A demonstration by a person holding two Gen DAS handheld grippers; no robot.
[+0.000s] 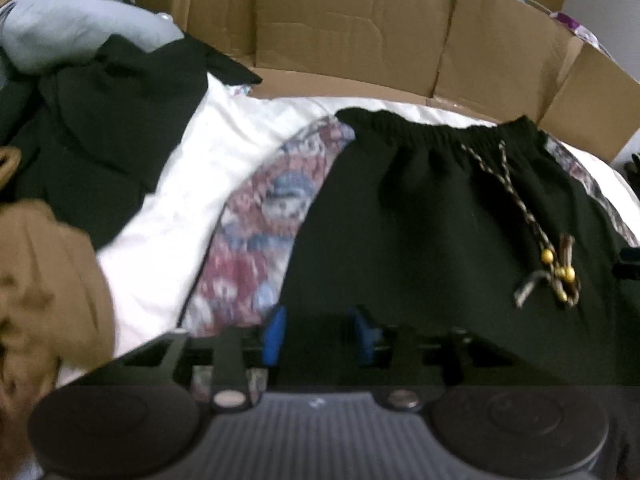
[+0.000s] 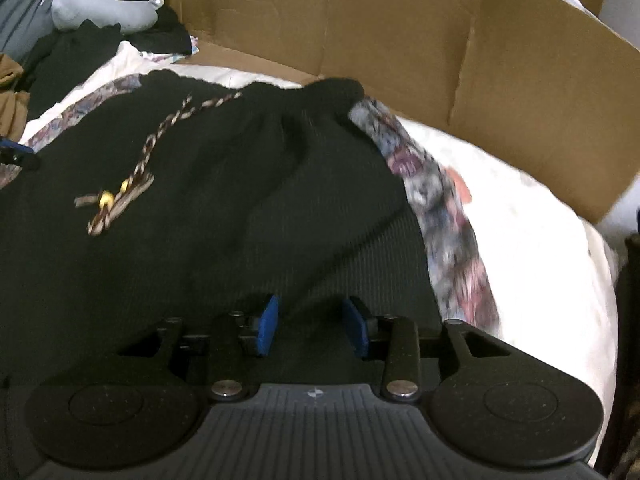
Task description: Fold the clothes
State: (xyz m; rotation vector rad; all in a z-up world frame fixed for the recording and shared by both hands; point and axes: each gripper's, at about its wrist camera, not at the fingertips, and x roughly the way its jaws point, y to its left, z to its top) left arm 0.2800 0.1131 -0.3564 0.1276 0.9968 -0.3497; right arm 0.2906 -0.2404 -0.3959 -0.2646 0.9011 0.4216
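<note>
A black garment point(image 1: 420, 232) with a gathered elastic waistband lies flat, waistband toward the far side. Its braided drawstring point(image 1: 552, 264) with yellow beads rests on the fabric. The same garment point(image 2: 200, 208) and drawstring point(image 2: 120, 196) fill the right wrist view. My left gripper point(image 1: 320, 332) hangs over the garment's near left edge. Its blue pads point(image 1: 276, 334) stand apart with nothing pinched between them. My right gripper point(image 2: 312, 330) is over the garment's near right part. Its blue pads point(image 2: 358, 332) are also apart, with fabric only beneath them.
The garment rests on a patterned cloth point(image 1: 256, 232) over white bedding point(image 1: 172, 208). A cardboard wall point(image 1: 352, 32) runs along the back. Far left are a pile of dark clothes point(image 1: 100, 128), a grey-blue cushion point(image 2: 104, 8) and a brown garment point(image 1: 48, 288).
</note>
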